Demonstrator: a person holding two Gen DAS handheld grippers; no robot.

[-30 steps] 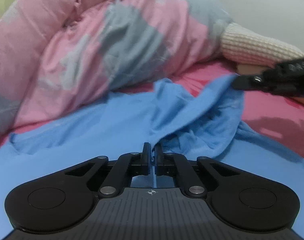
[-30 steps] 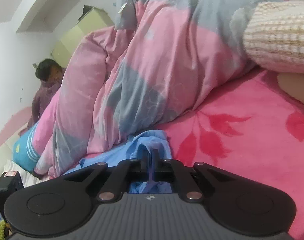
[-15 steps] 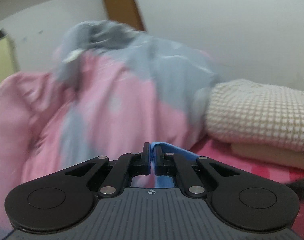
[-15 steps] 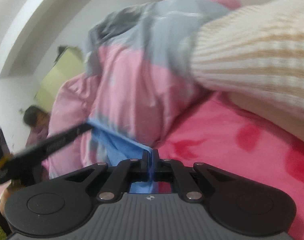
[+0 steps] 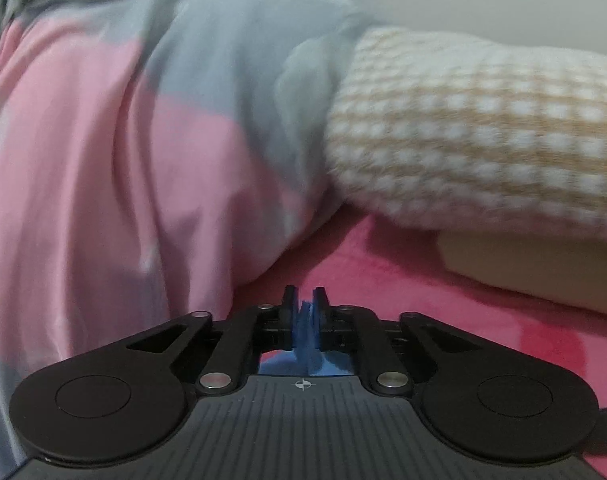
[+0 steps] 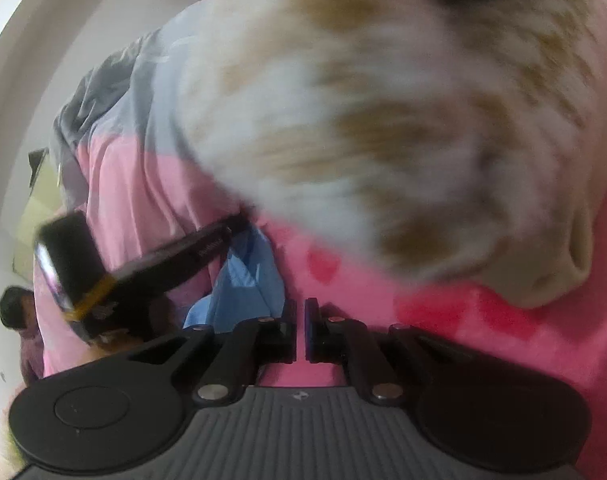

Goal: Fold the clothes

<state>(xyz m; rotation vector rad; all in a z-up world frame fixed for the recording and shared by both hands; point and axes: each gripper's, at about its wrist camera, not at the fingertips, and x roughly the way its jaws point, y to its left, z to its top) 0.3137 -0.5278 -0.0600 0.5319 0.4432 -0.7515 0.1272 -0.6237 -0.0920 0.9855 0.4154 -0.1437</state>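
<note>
Left tool (image 5: 305, 300) is clamped down on a bunched fold of the light blue cotton garment (image 5: 306, 330), and you can see the blue cloth squeezed right between the two black fingers, with more of it showing in the gap just behind them. In the right wrist view the same left tool (image 6: 239, 222) comes in as a long black arm from the left, its tip pinching the top of that blue garment (image 6: 239, 280), which hangs down in a loose, creased drape over the bed.

Right tool (image 6: 300, 320) now: the jaws stand slightly apart, a narrow slit between them, and through that slit only the pink bed sheet shows. No cloth in there that I can make out. The blue garment sits just to the left of its left finger, very close, though whether it touches I cannot tell.

Underneath it all is the bright pink bed sheet with darker red flower marks (image 5: 443, 304). Heaped across the far side of the bed is a rumpled pink and grey quilt (image 5: 123, 140), and beside it a cream and tan waffle-knit blanket (image 5: 483, 132) lying on a plain cream pillow (image 5: 523, 264). That knit blanket looms very large and blurred over the right tool. At the far left edge, a person (image 6: 13, 312) is partly visible beyond the quilt.
</note>
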